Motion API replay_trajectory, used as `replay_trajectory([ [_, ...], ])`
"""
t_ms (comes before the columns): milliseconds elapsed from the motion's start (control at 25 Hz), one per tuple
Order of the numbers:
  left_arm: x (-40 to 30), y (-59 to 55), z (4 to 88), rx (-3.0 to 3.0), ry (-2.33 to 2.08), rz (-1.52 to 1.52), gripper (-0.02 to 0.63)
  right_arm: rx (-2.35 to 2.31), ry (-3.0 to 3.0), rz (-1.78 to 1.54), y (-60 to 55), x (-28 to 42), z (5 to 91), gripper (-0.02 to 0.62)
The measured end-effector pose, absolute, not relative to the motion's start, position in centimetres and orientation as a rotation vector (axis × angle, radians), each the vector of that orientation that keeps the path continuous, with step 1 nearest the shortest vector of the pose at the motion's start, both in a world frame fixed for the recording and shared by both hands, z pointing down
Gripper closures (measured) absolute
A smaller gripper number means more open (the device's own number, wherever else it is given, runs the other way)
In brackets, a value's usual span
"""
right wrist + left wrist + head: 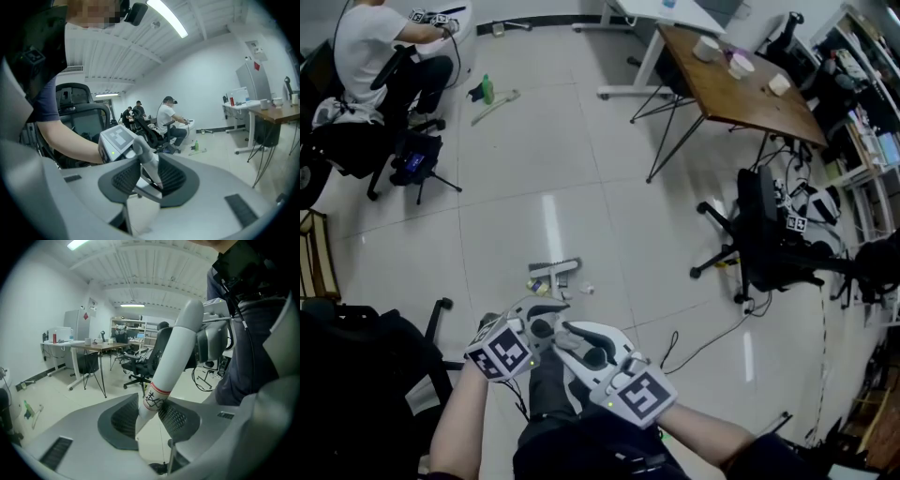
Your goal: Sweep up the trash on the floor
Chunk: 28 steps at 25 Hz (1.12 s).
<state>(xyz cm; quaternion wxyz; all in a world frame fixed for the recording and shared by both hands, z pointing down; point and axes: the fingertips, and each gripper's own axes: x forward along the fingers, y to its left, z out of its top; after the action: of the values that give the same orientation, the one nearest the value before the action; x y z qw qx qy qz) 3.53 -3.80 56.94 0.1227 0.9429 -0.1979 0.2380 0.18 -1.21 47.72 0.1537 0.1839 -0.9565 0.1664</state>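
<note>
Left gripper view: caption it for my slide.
Left gripper clamps a white, red-ringed handle, with a wooden desk and office chair behind.

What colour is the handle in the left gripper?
White handle, thin red band; best in left gripper view.

Dustpan [554,270] lies on floor [581,169], trash [589,290] just right of it

Glossy tiled floor [581,169], wooden tabletop [741,94], smooth matt handle [176,352].
</note>
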Motion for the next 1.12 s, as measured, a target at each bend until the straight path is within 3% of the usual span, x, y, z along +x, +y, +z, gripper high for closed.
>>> replay_trajectory([
  [280, 1.1, -10.0, 55.7, 2.831, -0.759, 0.749, 0.512, 0.411, -2.786, 0.354, -7.5, -2.5, 46.6, 0.463],
  [640, -3.4, -17.9, 53.3, 2.843, -0.931, 0.603, 0.517, 0.418, -2.772, 0.138, -15.7, -7.3, 44.3, 0.486],
  [1120, -8.8, -21.5, 44.2, 2.846, -1.175, 0.452, 0.517, 0.177, -2.885, 0.048, -18.7, -12.6, 35.4, 0.492],
])
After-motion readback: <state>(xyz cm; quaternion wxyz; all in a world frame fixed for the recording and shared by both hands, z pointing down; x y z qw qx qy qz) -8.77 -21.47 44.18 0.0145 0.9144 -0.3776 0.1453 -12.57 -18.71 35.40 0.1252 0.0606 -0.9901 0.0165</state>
